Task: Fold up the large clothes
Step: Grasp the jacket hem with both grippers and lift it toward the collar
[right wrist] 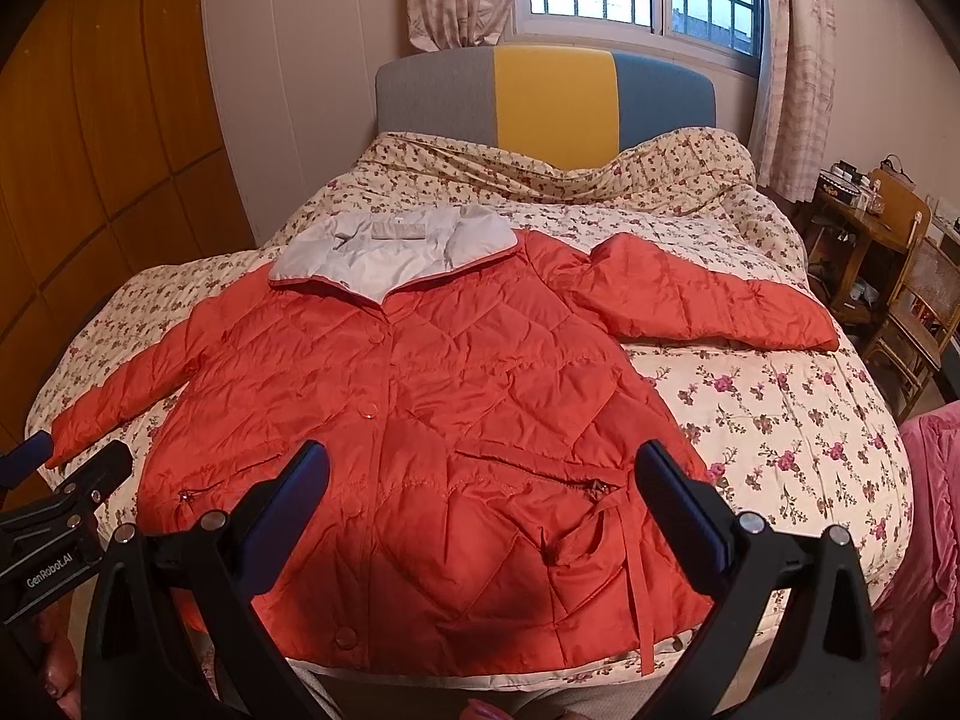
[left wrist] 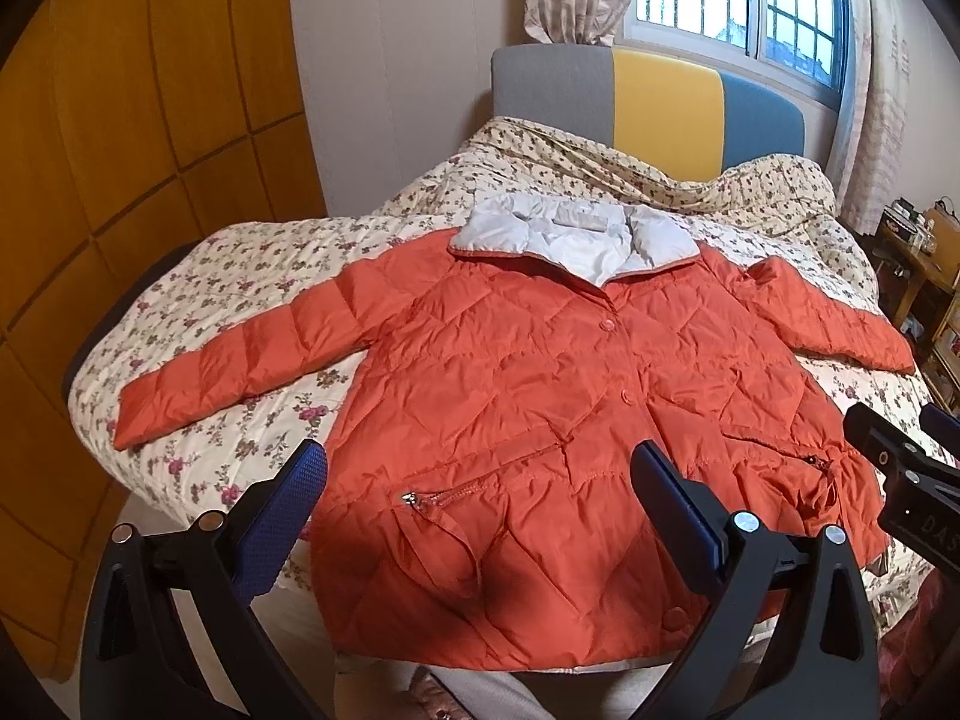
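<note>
Jacket flat on bed, both grippers apart

Lettering "GenRobot.AI" reads on left gripper (right wrist: 60,480) body in right wrist view. Orange quilted jacket (left wrist: 540,408) lies face up, buttoned, sleeves spread, on floral bedspread (right wrist: 780,420). Left gripper and right gripper (right wrist: 480,504) hover above its hem, fingers wide apart, holding nothing.

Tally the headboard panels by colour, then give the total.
Grey panel: 1
Yellow panel: 1
Blue panel: 1
Total: 3
</note>
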`<state>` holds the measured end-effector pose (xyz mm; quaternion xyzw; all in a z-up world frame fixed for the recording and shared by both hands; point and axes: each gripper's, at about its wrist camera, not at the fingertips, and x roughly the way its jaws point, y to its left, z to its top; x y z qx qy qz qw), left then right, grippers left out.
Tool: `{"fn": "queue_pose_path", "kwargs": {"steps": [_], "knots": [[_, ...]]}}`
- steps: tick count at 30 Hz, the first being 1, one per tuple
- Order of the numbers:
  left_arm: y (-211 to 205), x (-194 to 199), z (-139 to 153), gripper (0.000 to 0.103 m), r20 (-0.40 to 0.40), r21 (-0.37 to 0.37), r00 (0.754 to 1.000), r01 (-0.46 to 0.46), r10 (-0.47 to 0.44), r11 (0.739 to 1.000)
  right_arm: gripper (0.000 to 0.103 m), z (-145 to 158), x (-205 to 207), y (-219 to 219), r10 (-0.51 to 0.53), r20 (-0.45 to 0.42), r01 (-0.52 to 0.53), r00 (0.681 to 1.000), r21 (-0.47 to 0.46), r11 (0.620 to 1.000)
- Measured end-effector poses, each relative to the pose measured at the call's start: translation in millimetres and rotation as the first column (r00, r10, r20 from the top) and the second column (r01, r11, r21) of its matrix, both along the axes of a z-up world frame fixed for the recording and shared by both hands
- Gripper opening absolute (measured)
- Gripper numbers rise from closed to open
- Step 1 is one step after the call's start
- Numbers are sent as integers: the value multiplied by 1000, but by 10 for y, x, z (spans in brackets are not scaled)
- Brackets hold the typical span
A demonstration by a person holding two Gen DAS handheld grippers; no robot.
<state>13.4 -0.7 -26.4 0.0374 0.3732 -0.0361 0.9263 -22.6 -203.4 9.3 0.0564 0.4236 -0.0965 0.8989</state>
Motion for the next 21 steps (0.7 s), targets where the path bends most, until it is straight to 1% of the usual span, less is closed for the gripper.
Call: {"fn": "queue_pose_path", "kwargs": {"steps": [7,11,12,14,15,18,19,20,21], "knots": [[-57,72,-123,100,-35,11,999,16,-16,1000,101,-86,66,-53,1,-25,-1,1000,12,1000],[-84,143,-191,100,-59,-6,997,43,-43,999,101,-149,131,-90,2,-36,-1,999,21,1000],[-87,170,-213,100,-67,-21,996,57,-58,998,101,-177,167,-107,6,-42,-5,999,23,1000],[-59,245,-268,100,-69,-79,993,89,-94,993,101,-238,241,-156,18,-43,-16,999,39,999],[-22,291,-301,100,-58,-121,993,94,-102,988,101,-279,296,-195,23,-44,-21,999,49,999],[39,444,-378,100,-32,-197,992,110,-119,974,101,-410,462,-331,35,-28,-33,999,64,997],[28,531,-401,100,-38,-187,992,113,-122,976,101,-458,525,-367,53,-10,-52,999,73,996],[8,619,-421,100,-48,-157,992,105,-114,982,101,-518,608,-422,70,8,-71,998,80,994],[-23,734,-451,100,-56,-102,994,88,-94,991,101,-559,673,-452,76,9,-77,997,80,994]]}}
